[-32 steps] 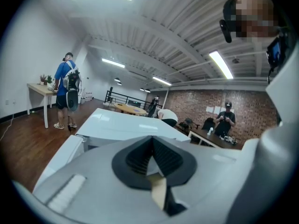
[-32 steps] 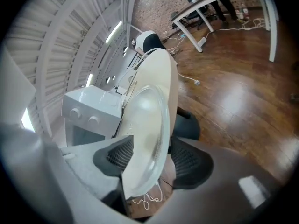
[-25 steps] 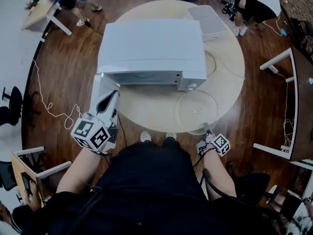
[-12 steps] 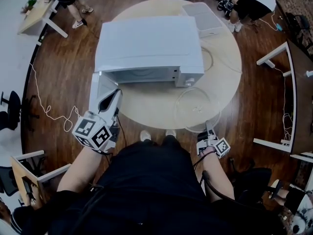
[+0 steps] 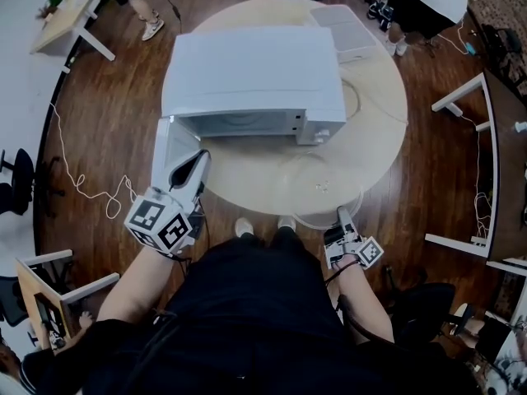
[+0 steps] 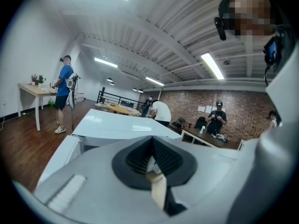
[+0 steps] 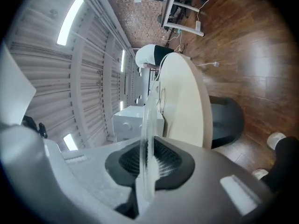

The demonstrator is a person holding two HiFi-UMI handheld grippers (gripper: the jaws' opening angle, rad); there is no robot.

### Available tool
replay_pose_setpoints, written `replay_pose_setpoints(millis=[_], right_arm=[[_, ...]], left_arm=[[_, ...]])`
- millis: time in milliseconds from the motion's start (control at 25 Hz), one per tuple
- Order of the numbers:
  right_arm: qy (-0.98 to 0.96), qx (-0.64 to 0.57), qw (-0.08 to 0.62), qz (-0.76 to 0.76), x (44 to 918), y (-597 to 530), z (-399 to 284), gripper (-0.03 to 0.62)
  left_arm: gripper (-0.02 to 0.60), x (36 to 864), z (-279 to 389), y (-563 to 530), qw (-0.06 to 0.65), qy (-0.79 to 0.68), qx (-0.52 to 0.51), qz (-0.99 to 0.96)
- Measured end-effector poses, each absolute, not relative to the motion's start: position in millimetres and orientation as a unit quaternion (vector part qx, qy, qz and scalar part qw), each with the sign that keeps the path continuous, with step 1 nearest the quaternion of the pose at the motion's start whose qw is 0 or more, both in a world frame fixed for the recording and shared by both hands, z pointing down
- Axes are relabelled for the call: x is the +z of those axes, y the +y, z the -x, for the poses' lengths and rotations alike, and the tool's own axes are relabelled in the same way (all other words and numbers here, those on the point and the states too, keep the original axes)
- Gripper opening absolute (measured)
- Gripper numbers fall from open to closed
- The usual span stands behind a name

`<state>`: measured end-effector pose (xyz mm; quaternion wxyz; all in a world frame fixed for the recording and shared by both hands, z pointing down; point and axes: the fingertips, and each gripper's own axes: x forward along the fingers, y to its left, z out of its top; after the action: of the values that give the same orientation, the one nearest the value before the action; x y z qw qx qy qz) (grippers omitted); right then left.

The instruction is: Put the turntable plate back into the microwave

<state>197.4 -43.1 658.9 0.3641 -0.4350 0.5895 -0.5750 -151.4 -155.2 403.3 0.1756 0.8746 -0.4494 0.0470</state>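
Since a moment ago I'm raising the clear glass turntable plate (image 5: 323, 186) off the table (image 5: 247, 189), with my right gripper (image 5: 339, 215) pinching its near rim, in front of the microwave (image 5: 251, 68). My left gripper (image 5: 200, 160) is holding its jaws pressed together.

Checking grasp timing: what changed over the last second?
The right hand-held gripper closed on the near rim of the turntable plate and raised it from the table. The left hand-held gripper, the microwave and its open door stayed put.
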Motion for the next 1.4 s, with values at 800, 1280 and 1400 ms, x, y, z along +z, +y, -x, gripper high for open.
replay_pose_setpoints(millis=[800,1280,1400], right_arm=[[0.670,-0.611,0.321,0.272,608.4,-151.4,-18.3,0.028],[0.638,-0.610,0.339,0.325,614.0,-246.9,38.4,0.034],[0.617,-0.605,0.362,0.350,620.2,-267.1,39.5,0.038]], left_arm=[[0.008,349.9,237.7,-139.4,0.153,-0.527,0.002,-0.836],[0.008,342.6,305.4,-133.0,0.143,-0.579,0.018,-0.803],[0.007,342.4,318.1,-129.3,0.140,-0.588,0.026,-0.796]])
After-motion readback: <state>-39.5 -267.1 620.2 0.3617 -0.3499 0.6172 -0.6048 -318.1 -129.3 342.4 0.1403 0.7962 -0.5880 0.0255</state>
